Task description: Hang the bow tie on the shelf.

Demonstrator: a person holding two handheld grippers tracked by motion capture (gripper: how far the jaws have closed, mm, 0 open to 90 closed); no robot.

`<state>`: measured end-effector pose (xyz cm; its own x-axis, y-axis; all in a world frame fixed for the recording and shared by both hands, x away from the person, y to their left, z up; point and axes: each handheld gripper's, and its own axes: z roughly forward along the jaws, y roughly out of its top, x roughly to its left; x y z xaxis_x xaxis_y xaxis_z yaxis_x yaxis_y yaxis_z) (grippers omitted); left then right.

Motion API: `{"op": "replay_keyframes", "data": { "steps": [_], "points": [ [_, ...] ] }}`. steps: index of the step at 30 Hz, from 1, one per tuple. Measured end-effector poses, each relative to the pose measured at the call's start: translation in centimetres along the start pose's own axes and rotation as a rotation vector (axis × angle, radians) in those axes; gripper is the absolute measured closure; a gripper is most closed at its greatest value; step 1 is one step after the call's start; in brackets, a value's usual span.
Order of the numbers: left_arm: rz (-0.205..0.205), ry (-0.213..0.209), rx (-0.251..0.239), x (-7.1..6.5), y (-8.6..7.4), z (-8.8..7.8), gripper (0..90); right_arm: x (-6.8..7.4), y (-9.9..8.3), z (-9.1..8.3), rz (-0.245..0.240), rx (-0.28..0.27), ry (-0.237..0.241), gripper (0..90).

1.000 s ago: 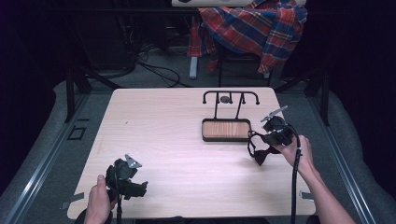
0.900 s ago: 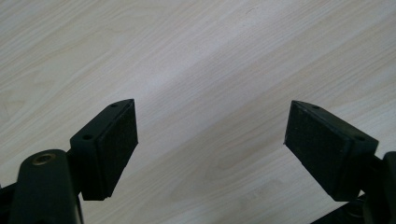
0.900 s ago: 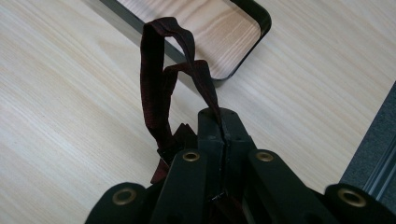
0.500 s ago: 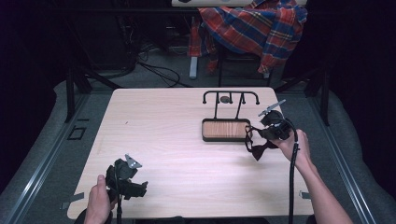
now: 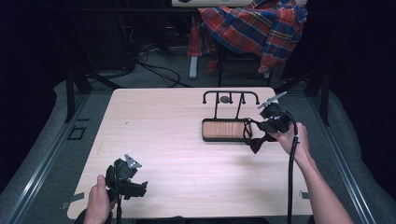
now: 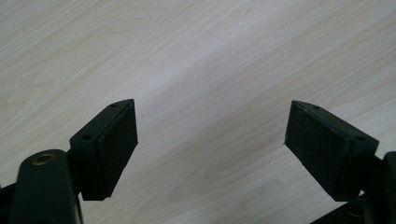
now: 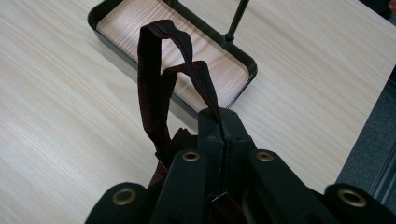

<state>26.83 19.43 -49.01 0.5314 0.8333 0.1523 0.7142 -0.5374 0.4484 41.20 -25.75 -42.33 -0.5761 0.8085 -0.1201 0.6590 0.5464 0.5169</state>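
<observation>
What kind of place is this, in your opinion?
Probably a lab or studio set up for recording demonstrations, not a home. A bare wooden table stands in a dark room, loose cables run over the floor behind it, and a plaid shirt hangs over a chair.

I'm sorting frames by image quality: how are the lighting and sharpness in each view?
High view: table lit, surroundings almost black, dark strap hard to make out. Left gripper view: wood grain crisp, even light, soft shadows. Right gripper view: strap and tray sharp, the near black jaws dark.
</observation>
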Motion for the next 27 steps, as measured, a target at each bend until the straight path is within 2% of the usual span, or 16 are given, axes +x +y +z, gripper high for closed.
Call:
{"op": "replay_keyframes", "data": {
  "steps": [14,27],
  "points": [
    [0.0,-0.001,-0.001,0.0,0.0,0.0,17.2,-0.6,0.8,-1.0,0.01,-0.031,-0.005,89.5],
    [-0.001,-0.001,0.001,0.0,0.0,0.0,17.2,-0.8,1.3,-1.5,0.005,-0.039,-0.018,89.5]
  ]
}}
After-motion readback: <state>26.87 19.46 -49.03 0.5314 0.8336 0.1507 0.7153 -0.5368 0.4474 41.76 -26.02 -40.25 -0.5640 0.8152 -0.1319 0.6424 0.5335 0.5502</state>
